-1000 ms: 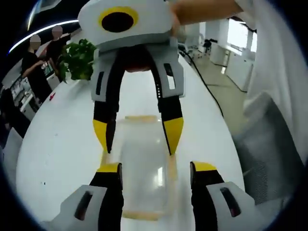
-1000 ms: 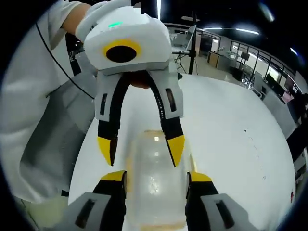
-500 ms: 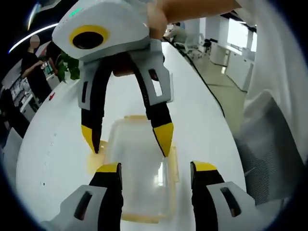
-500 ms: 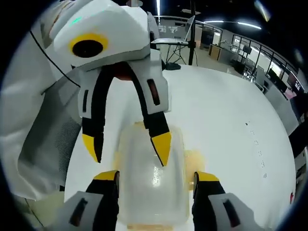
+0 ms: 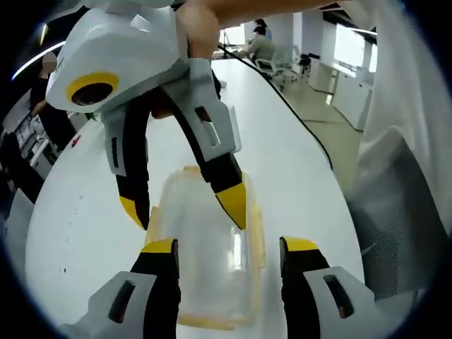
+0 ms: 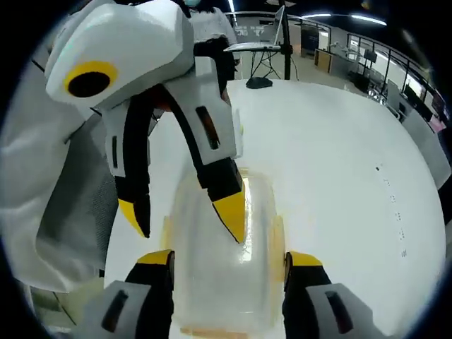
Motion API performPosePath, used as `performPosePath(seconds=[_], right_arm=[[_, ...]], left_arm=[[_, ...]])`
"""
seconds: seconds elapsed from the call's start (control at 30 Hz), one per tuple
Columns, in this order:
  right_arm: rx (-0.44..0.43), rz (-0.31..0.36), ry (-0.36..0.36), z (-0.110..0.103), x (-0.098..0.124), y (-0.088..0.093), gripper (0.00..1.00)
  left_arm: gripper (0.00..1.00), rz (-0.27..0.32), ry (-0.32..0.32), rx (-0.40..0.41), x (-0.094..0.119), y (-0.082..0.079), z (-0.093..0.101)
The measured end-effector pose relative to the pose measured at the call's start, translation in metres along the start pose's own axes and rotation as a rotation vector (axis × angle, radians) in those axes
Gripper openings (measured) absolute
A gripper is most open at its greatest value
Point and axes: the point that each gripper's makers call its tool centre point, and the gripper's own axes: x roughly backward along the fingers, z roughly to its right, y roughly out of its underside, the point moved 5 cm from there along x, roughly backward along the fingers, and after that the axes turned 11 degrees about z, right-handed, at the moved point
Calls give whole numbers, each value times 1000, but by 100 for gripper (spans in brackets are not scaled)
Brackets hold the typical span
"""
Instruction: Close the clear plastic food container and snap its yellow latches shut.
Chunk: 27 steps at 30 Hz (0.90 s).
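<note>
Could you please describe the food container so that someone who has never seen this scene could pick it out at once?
Start from the long white table running away through the office. Near its close end, between the two facing grippers, the left gripper and the right gripper, lies the container. It is a clear, oblong plastic box with yellow latches along its edges, the one see-through thing there.

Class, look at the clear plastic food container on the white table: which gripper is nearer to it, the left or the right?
Neither clearly: both grippers reach over the container from opposite ends, the left gripper and right gripper with jaws open astride it.
</note>
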Motion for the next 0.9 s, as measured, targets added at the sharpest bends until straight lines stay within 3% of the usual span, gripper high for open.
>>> performPosePath(seconds=[0.27, 0.4, 0.57, 0.73, 0.9], right_arm=[[39, -37, -13, -4, -2, 0, 62], [33, -46, -15, -4, -2, -1, 62], [26, -55, -14, -4, -3, -1, 62], [23, -72, -13, -4, -4, -2, 62], [9, -90, -9, -3, -5, -2, 62]], left_arm=[[54, 1, -17, -3, -5, -2, -1], [56, -42, -22, -104, -4, 2, 2], [52, -55, -79, -125, -7, 2, 0], [52, -44, -88, -144, -8, 4, 2], [53, -77, -111, -192, -12, 4, 5]])
